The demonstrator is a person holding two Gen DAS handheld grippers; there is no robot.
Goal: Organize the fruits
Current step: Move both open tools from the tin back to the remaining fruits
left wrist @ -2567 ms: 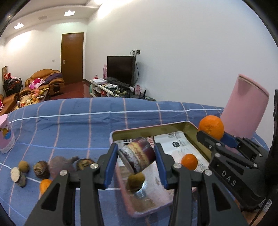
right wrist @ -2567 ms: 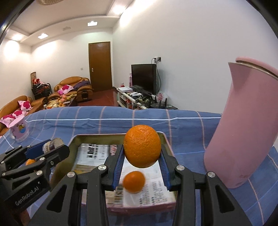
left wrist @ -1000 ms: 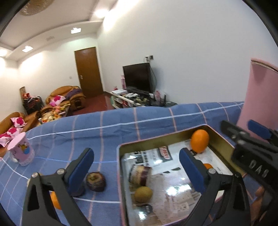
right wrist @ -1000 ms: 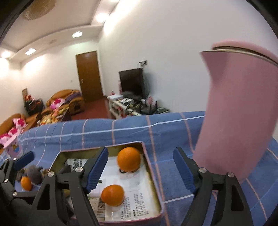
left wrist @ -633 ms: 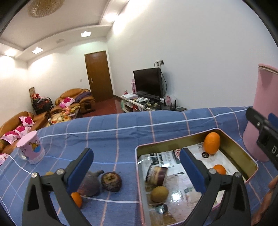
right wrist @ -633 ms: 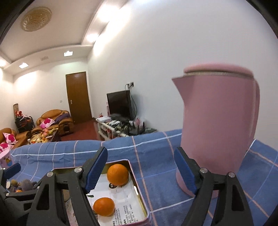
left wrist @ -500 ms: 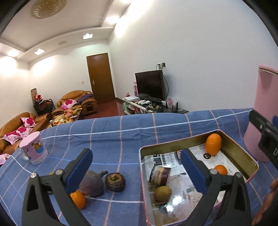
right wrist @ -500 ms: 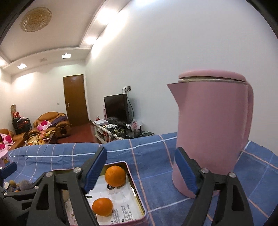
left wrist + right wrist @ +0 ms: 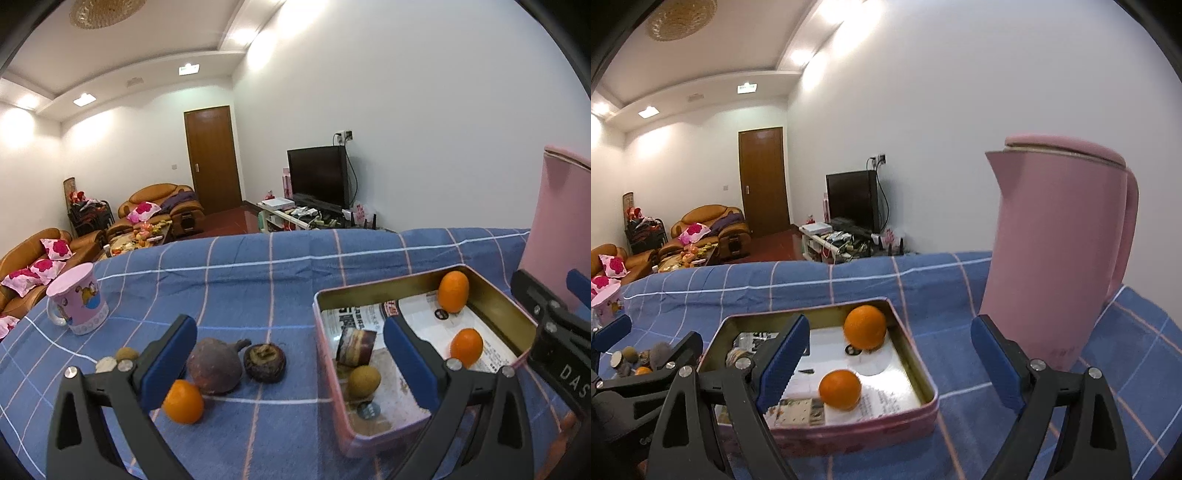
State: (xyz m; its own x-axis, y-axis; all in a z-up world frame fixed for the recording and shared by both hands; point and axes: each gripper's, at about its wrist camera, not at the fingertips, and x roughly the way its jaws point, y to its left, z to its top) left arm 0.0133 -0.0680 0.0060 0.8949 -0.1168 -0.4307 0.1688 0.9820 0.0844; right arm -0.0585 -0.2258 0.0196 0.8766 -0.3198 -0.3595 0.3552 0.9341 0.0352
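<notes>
- The left tool [image 9: 288, 354] is hovering with its blue pads spread wide and nothing between them, sitting at 6 o'clock in the left wrist view.
- The right tool [image 9: 888, 360] is hanging above the tin's near edge; its jaws are opening, with no fruit pinched between them.
- The tin tray [image 9: 495, 295] is resting on the blue checked cloth [image 9: 258, 280] covering the surface, at 4 o'clock in the left view and at 7 o'clock in the right view.
- Inside the tray, lined with printed paper, a large orange [image 9: 865, 327] is sitting against the far wall, and a smaller orange [image 9: 839, 390] is lying nearer the front.
- Toward the tray's left side, a cut purple fruit [image 9: 356, 347] is lying just beside a small brown round fruit [image 9: 364, 376].
- Outside the tray, at 7 o'clock in the left view, a small orange [image 9: 183, 401] is lying just in front of a dark purple fruit [image 9: 214, 365], with a dark round halved fruit [image 9: 265, 362] just to its right.
- Two small brownish pieces [image 9: 116, 360] are lying farther left, partly hidden by the tool's arm.
- A pink mug [image 9: 78, 301] is standing upright at 9 o'clock, well apart from the tray.
- A tall pink kettle [image 9: 1052, 258] is standing at 3 o'clock in the right view, near the tray's right side.
</notes>
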